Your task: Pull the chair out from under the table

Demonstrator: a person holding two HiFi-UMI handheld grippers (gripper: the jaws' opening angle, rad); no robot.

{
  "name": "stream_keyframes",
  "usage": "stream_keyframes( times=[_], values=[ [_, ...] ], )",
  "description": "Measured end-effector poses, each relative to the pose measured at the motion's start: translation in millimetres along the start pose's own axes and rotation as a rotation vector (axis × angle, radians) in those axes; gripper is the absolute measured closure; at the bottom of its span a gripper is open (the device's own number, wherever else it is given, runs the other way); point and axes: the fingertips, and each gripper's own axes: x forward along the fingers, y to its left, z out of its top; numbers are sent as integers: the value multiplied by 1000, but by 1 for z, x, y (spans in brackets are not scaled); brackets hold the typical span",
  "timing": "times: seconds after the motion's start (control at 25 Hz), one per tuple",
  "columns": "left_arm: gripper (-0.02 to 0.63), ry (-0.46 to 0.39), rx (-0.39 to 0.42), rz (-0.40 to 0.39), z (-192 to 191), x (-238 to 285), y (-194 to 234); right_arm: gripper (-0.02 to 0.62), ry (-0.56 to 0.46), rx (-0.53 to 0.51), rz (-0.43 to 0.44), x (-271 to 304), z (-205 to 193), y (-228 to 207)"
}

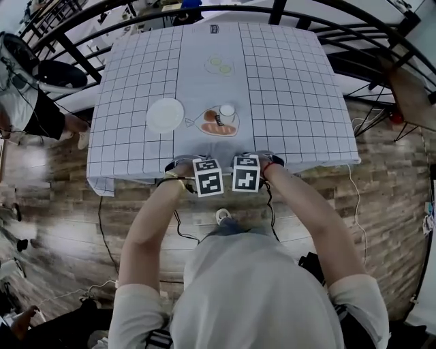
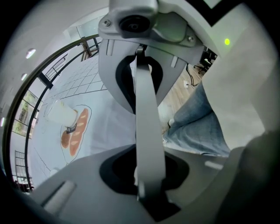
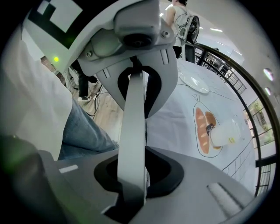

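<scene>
The chair itself is out of sight from where I stand: if it is under the table [image 1: 136, 143], the hanging checked cloth and the person's arms cover it. Both grippers are at the middle of the table's near edge, side by side and almost touching, marker cubes facing up. The left gripper [image 1: 208, 178] has its jaws pressed together into a single grey strip, and I see nothing between them. The right gripper [image 1: 246, 174] is the same, jaws closed flat against each other with nothing visible in their grip. Behind each strip lie the cloth on one side and the person's jeans [image 2: 199, 124] on the other.

Just beyond the grippers, a white cup [image 1: 227, 112] sits on an orange fish-shaped print [image 1: 211, 124]. A white plate [image 1: 165, 114] lies just left of that print. Farther back on the cloth is a pale outline with two green discs [image 1: 219, 65]. A black railing [image 1: 136, 15] curves round the far side of the table, cables trail over the wooden floor [image 1: 54, 204], and another person [image 1: 24, 102] stands off to the left.
</scene>
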Motion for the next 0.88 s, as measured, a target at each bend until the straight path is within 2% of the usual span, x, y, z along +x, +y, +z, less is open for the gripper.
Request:
stream_keyframes(
  times=[0.4, 0.88],
  values=[
    [529, -1, -6, -3, 1, -1, -6, 520, -1, 18, 10, -1, -1, 7],
    [529, 0, -6, -7, 6, -3, -44, 520, -2, 29, 22, -4, -1, 45]
  ],
)
